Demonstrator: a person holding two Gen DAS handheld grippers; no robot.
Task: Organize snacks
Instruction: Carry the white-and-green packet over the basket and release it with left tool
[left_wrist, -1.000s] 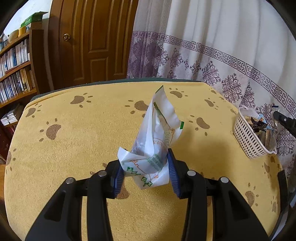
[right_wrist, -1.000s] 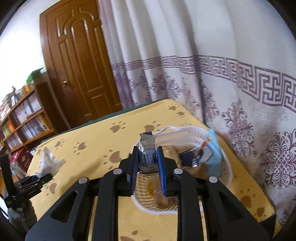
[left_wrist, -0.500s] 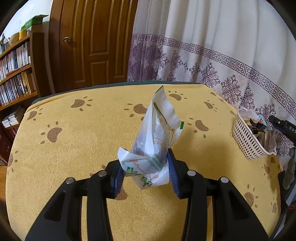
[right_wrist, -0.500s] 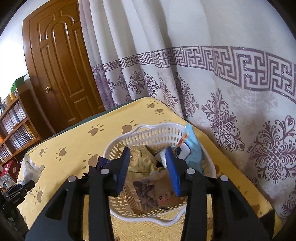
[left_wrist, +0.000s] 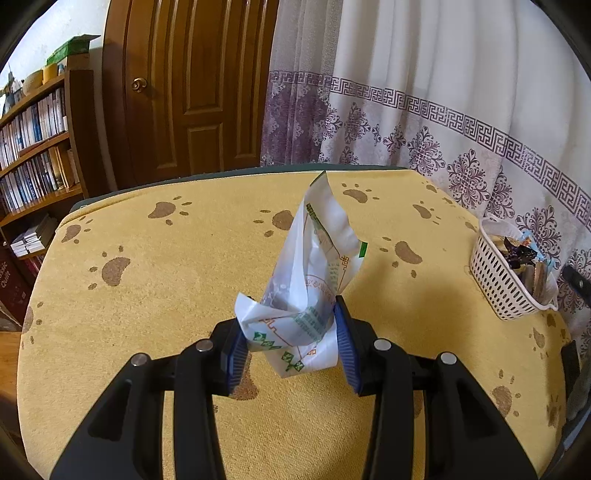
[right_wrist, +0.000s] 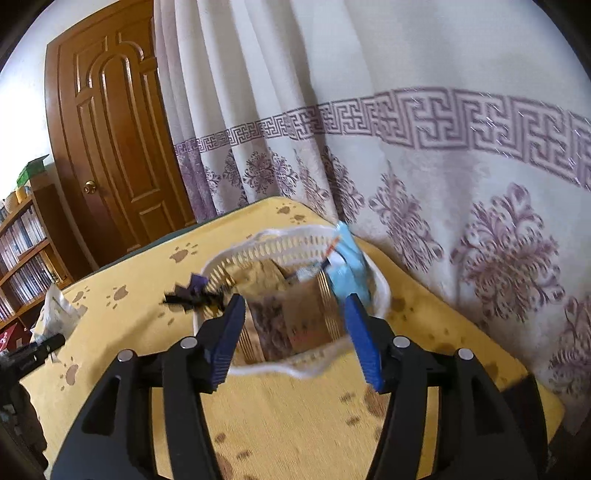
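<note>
Your left gripper is squeezing a crinkly white bag with green and orange print. Its blue fingers press on both sides of the bag's bottom part. The top of the bag sticks up and leans to the right. You hold it over the table, which has a yellow cloth with brown paw prints.

The white basket sits far off to the right in the left wrist view, near the table's edge and close to the curtain. It has holes in its sides and snack packs poke out of the top.

Your right gripper is spread wide and holds nothing. Its blue fingers sit on either side of the near part of the basket, just above it. This view is a bit blurry. Inside the basket you can see brown packs lying in the middle. A light blue pack stands up against the right side. A dark purple wrapper hangs over the left rim.

In the right wrist view, the white bag shows at the far left, over the table.

A brown door stands behind the table, and a bookshelf full of books is on the left.
</note>
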